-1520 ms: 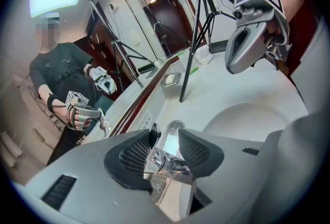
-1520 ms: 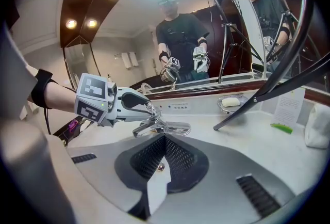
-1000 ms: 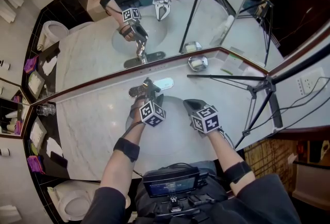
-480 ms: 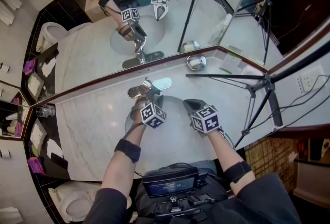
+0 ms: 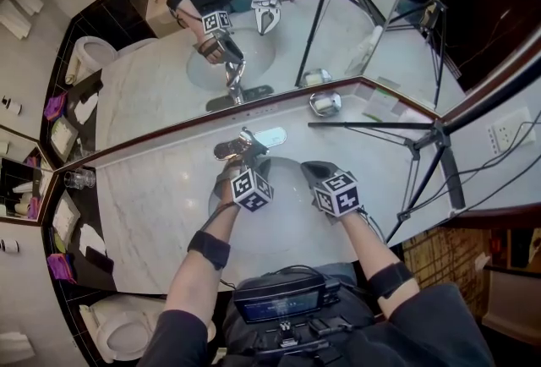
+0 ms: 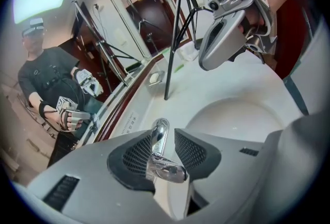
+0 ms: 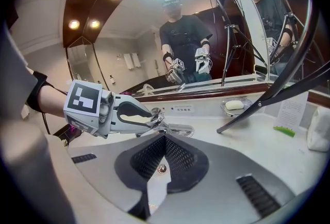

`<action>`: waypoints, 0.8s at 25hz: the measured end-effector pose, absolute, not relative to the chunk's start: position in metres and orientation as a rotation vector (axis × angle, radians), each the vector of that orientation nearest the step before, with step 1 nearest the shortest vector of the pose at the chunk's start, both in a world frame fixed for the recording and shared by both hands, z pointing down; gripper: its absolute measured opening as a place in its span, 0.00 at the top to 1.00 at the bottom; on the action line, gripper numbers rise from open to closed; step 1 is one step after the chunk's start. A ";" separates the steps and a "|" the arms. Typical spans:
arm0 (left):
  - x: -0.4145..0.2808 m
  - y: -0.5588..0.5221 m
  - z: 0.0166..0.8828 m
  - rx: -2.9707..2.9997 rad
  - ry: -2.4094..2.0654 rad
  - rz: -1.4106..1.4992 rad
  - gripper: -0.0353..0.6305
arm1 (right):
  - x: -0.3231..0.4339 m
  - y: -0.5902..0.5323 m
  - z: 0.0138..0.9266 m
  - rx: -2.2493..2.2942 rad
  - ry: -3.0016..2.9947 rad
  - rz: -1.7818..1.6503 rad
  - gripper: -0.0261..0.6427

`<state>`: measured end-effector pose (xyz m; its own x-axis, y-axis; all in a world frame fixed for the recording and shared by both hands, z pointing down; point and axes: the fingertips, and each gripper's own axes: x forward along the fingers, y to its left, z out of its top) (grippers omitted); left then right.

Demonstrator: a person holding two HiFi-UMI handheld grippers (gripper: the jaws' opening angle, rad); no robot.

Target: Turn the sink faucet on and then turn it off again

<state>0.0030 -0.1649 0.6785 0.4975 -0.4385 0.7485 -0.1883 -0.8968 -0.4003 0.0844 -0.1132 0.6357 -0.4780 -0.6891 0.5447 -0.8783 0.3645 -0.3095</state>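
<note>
Surface (image 5: 144,213) holds the sink (image 5: 287,230), the faucet (image 5: 264,138) at its far edge, its handle (image 6: 160,140) pinched in the left gripper's (image 6: 166,148) just-closed jaws, probably to lift next for water; the right gripper (image 7: 164,153) hovers closed, empty.

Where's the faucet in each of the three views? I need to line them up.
Head view: the faucet is just left of centre, under the tip of the left gripper.
Left gripper view: bottom centre, between that gripper's jaws, which have just been closing on it.
Right gripper view: left of centre, spout pointing right.
Shared landmark: the soap dish.
</note>
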 end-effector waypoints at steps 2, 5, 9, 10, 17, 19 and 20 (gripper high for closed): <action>-0.001 -0.161 0.669 -2.489 0.541 -1.332 0.76 | 0.081 -0.114 0.634 1.372 -2.317 0.818 0.93; -0.012 -0.161 0.647 -2.519 0.636 -1.273 0.86 | 0.074 -0.114 0.632 1.358 -2.328 0.809 0.93; -0.031 -0.156 0.622 -2.591 0.752 -1.198 0.94 | 0.062 -0.115 0.625 1.339 -2.351 0.787 0.93; -0.036 -0.153 0.617 -2.614 0.775 -1.181 0.94 | 0.060 -0.116 0.623 1.335 -2.357 0.781 0.93; -0.083 -0.133 0.600 -2.814 1.045 -1.072 0.94 | 0.050 -0.115 0.611 1.315 -2.381 0.747 0.93; -0.097 -0.127 0.599 -2.849 1.119 -1.044 0.94 | 0.049 -0.113 0.609 1.311 -2.385 0.739 0.93; -0.104 -0.124 0.596 -2.869 1.155 -1.022 0.94 | 0.049 -0.112 0.608 1.309 -2.387 0.735 0.93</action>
